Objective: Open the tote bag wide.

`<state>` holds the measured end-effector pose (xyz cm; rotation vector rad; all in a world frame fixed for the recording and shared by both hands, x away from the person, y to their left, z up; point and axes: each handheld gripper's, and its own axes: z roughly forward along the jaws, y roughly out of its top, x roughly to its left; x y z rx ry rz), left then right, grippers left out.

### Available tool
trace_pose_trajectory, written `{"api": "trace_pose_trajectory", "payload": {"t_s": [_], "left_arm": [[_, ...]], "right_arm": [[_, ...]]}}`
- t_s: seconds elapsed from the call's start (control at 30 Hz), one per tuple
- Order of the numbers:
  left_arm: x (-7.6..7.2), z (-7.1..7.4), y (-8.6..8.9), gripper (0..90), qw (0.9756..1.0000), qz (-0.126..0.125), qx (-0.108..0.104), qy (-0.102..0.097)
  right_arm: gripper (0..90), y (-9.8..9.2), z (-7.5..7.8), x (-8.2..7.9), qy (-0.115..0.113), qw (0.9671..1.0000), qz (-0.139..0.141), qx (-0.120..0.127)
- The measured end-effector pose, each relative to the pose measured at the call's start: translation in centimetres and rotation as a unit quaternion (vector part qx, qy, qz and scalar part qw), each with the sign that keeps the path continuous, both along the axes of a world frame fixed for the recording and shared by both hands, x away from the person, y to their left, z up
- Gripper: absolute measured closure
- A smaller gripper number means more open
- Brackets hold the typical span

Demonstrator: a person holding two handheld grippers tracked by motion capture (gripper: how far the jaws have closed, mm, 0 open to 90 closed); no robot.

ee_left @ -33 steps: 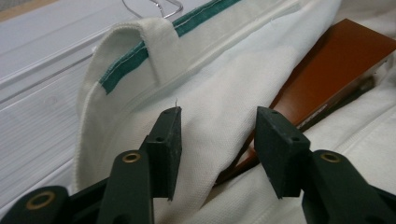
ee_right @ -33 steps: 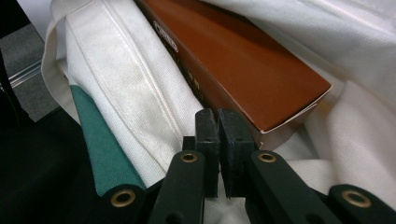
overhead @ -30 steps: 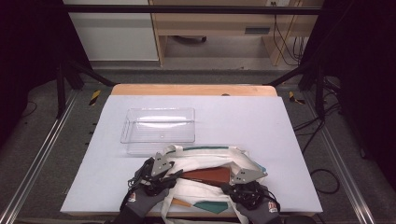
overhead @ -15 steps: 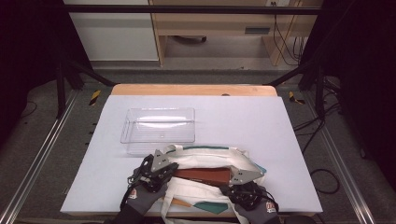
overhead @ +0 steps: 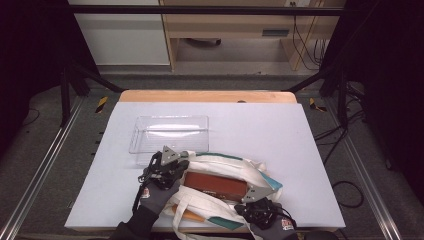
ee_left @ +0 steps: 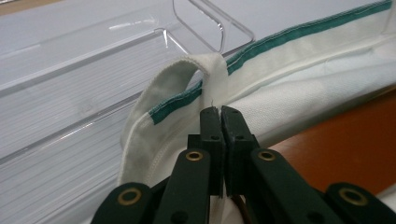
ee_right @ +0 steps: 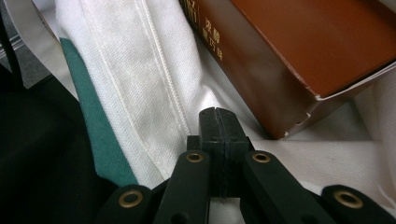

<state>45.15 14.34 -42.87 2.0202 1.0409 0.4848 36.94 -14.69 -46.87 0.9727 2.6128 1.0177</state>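
Tote bag [overhead: 220, 167] of white canvas with green trim lies at the lower middle of the high view, on the bench [overhead: 300, 140], and both of our grippers are clenched on its cloth. Our left gripper [overhead: 175, 167] has just been closing; in the left gripper view its jaws meet on the fabric right below the handle loop [ee_left: 173, 88], where the green edging [ee_left: 303, 32] runs off toward the upper right. Our right gripper [overhead: 257, 200] sits at the lower right of the bag; in the right gripper view its jaws are pressed together on the white cloth beside a stitched seam, with a green strip [ee_right: 93, 126] to their left. Between the two grippers a brown box [overhead: 216, 183] lies in the bag's mouth, its corner just above the right jaws. Beyond the left gripper, toward the upper left, a clear plastic tray [overhead: 170, 131] stands on the bench just beside the bag's rim.
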Motion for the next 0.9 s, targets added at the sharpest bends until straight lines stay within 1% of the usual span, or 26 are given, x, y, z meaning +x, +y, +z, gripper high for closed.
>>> {"api": "trace_pose_trajectory", "payload": {"t_s": [0.03, 0.1, 0.13, 0.2, 0.23, 0.27, 0.37, 0.4, 0.43, 0.47, 0.5, 0.57, 0.6, 0.63, 0.67, 0.7, 0.73, 0.77, 0.87, 0.9], "left_arm": [[0.1, -0.2, 0.0, 88.2, 1.0000, 0.002, -0.002, 0.005], [0.2, -0.5, 0.0, 88.2, 1.0000, 0.004, -0.001, 0.007], [0.4, -1.0, -0.1, 88.2, 0.9999, 0.006, 0.001, 0.008], [0.6, -1.5, 0.0, 88.2, 0.9999, 0.007, -0.002, 0.012], [0.6, -1.5, 0.0, 88.2, 0.9999, 0.007, -0.002, 0.012], [0.7, -2.0, 0.0, 88.2, 0.9998, 0.009, -0.005, 0.016], [0.7, -2.1, 0.1, 88.0, 0.9997, 0.009, -0.015, 0.017], [0.6, -2.1, 0.2, 87.8, 0.9996, 0.008, -0.019, 0.017], [0.6, -2.1, 0.2, 87.6, 0.9996, 0.008, -0.019, 0.017], [0.5, -2.1, 0.4, 87.1, 0.9994, 0.007, -0.028, 0.018], [0.4, -2.0, 0.5, 86.5, 0.9993, 0.005, -0.032, 0.016], [0.3, -1.9, 0.6, 83.5, 0.9992, 0.005, -0.036, 0.017], [-0.1, -1.5, 0.9, 82.6, 0.9988, 0.003, -0.046, 0.017], [-0.4, -1.3, 1.1, 81.4, 0.9987, -0.001, -0.049, 0.016], [-0.8, -1.0, 1.2, 77.9, 0.9983, -0.007, -0.055, 0.016], [-0.8, -1.0, 1.2, 75.4, 0.9983, -0.007, -0.055, 0.016], [-1.2, -0.7, 1.3, 75.4, 0.9983, -0.012, -0.056, 0.015], [-2.1, 0.0, 1.5, 72.6, 0.9985, -0.018, -0.051, 0.001], [-3.3, 1.2, 2.1, 72.3, 0.9978, -0.023, -0.060, -0.015], [-3.8, 1.4, 2.3, 72.4, 0.9976, -0.026, -0.062, -0.017]], "right_arm": [[90.0, 0.0, 0.0, 0.0, 0.001, 1.0000, 0.000, -0.001], [90.0, 0.0, 0.0, 0.0, 0.002, 1.0000, 0.000, 0.000], [90.0, 0.0, -0.1, 0.0, 0.003, 1.0000, 0.000, 0.000], [90.0, 0.0, -0.1, 0.0, 0.003, 1.0000, 0.000, 0.002], [90.0, 0.0, -0.1, 0.0, 0.003, 1.0000, 0.002, 0.001], [90.0, 0.0, -0.1, 0.0, 0.003, 1.0000, 0.002, 0.001], [90.0, 0.0, 0.0, 0.0, 0.003, 1.0000, 0.002, 0.000], [90.0, 0.0, 0.0, 0.0, -0.001, 1.0000, 0.004, -0.001], [90.0, 0.0, 0.2, -0.1, -0.002, 1.0000, 0.001, 0.001], [88.5, -0.1, 0.4, -0.1, -0.007, 0.9999, 0.006, 0.003], [86.4, -0.1, 0.7, -0.2, -0.009, 0.9998, 0.010, 0.014], [85.4, -0.4, 1.5, -0.5, -0.021, 0.9991, 0.014, 0.035], [84.6, -0.5, 1.9, -0.6, -0.028, 0.9985, 0.015, 0.045], [84.4, -0.7, 2.4, -0.7, -0.036, 0.9978, 0.013, 0.055], [84.0, -0.9, 2.8, -0.7, -0.044, 0.9970, 0.010, 0.063], [84.0, -0.9, 2.8, -0.7, -0.044, 0.9970, 0.010, 0.063], [83.5, -1.3, 3.3, -0.7, -0.055, 0.9960, 0.004, 0.070], [82.0, -1.9, 4.1, -0.4, -0.074, 0.9941, -0.012, 0.079], [78.9, -3.0, 4.9, 0.2, -0.098, 0.9912, -0.039, 0.080], [77.6, -3.2, 5.1, 0.5, -0.105, 0.9904, -0.047, 0.078]]}}
